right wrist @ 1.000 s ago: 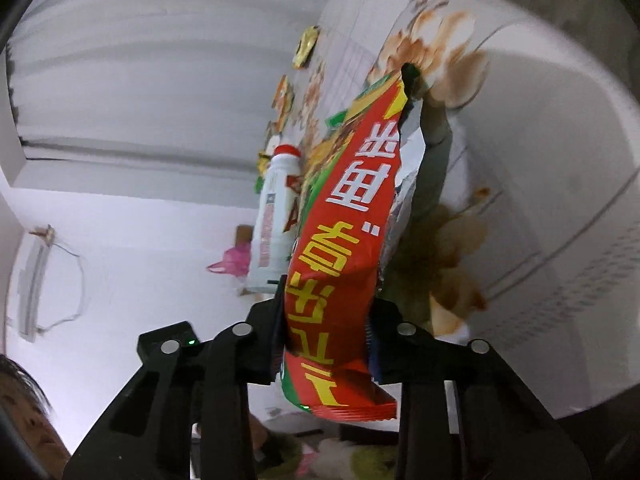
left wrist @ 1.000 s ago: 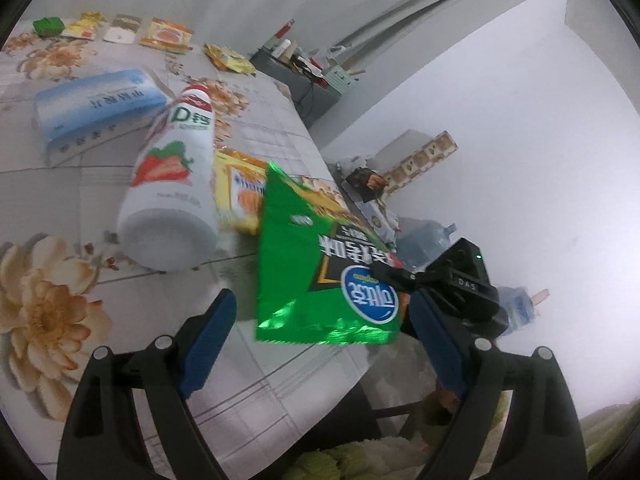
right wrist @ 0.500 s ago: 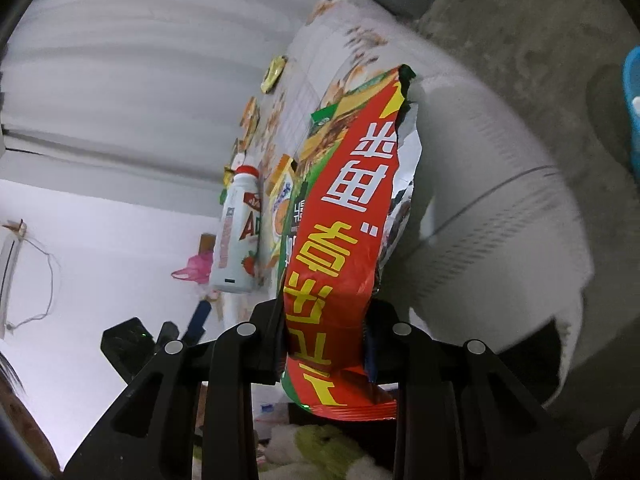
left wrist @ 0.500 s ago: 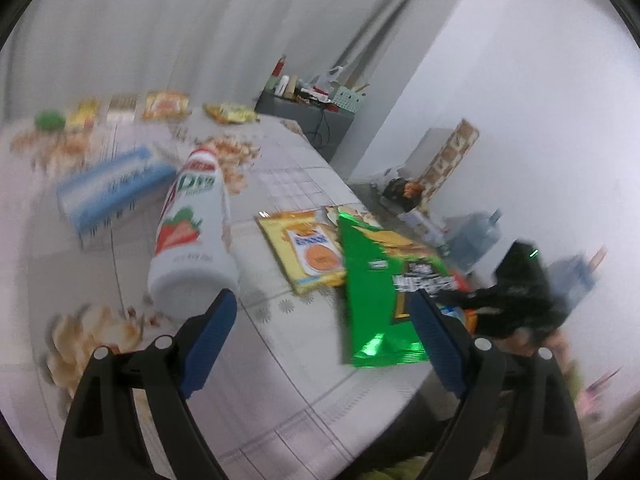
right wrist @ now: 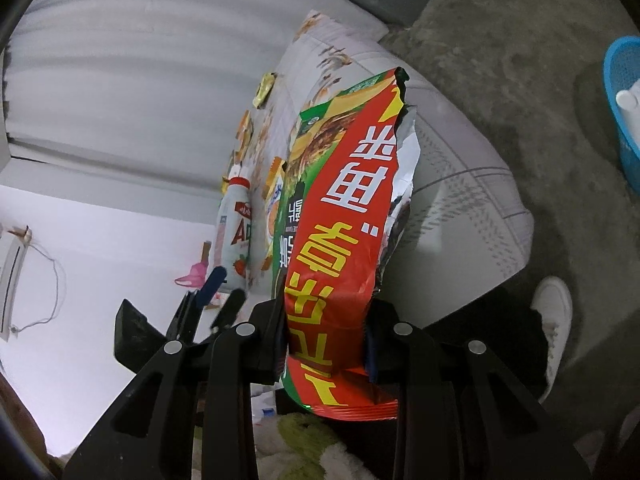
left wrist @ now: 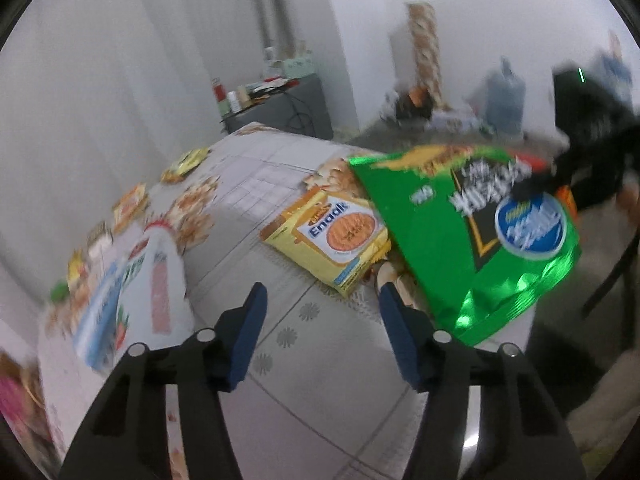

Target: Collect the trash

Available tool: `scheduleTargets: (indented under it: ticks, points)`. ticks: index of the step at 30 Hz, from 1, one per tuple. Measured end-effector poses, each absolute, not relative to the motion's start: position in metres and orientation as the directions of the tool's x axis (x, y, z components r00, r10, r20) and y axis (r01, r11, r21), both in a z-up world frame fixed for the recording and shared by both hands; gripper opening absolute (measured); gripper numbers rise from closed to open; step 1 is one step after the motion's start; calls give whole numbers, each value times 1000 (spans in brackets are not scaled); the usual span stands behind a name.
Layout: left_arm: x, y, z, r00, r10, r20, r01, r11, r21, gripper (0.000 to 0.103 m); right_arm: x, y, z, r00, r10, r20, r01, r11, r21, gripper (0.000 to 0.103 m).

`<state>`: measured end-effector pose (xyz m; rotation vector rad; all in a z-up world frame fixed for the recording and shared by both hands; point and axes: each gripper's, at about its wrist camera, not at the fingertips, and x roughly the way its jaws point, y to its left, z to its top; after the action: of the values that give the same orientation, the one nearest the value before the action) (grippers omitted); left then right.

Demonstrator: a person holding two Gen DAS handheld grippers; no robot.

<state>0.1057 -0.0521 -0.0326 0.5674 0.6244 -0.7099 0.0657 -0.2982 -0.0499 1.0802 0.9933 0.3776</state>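
Since the earlier frames, both hands have travelled: the left gripper [left wrist: 320,320] has rolled and swung, so the surface [left wrist: 320,420] now looks almost level in its view, and the chip bag has drawn out toward the edge.

Nearest in the left wrist view, the blue fingers [left wrist: 250,328] of this gripper are apart and are closing, with nothing between them; only bare cloth lies under them. Just beyond lies a yellow cracker packet [left wrist: 336,240], flat on the surface, and to its left a white drink bottle [left wrist: 154,276] on its side. The green chip bag [left wrist: 472,240] is lifted partly off the surface, its far corner pinched by the right gripper [right wrist: 326,346]. Further back, small wrappers [left wrist: 130,200] lie near the wall.

In the right wrist view, the fingers are clamped on the bag's lower end, and the red face hangs before the lens.

I think the bag may slip, because the foil is smooth and only one end is held. It could also drag the cracker packet over the edge.

Only the right view shows a blue basket [right wrist: 624,92] on the floor, probably the bin; only the left view shows the bag's green side.
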Motion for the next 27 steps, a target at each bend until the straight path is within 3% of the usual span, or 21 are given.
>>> scheduleTargets:
  ticks: [5, 11, 15, 22, 27]
  points:
    - [114, -71, -45, 603, -390, -696, 766, 526, 369, 54, 65, -307, -56, 527, 710, -467, 176, 447, 877, 28]
    - [128, -89, -50, 545, -406, -733, 821, 437, 368, 53, 67, -312, -65, 507, 748, -428, 150, 412, 899, 28]
    - [138, -97, -58, 511, -405, -758, 841, 419, 342, 39, 68, -315, -68, 501, 764, -407, 142, 391, 909, 28]
    - [159, -95, -59, 387, -469, -794, 866, 481, 138, 24, 63, -324, -71, 509, 769, -387, 142, 368, 919, 28]
    - [157, -96, -60, 408, -462, -787, 855, 496, 152, 13, 51, -332, -70, 541, 760, -361, 149, 336, 930, 28]
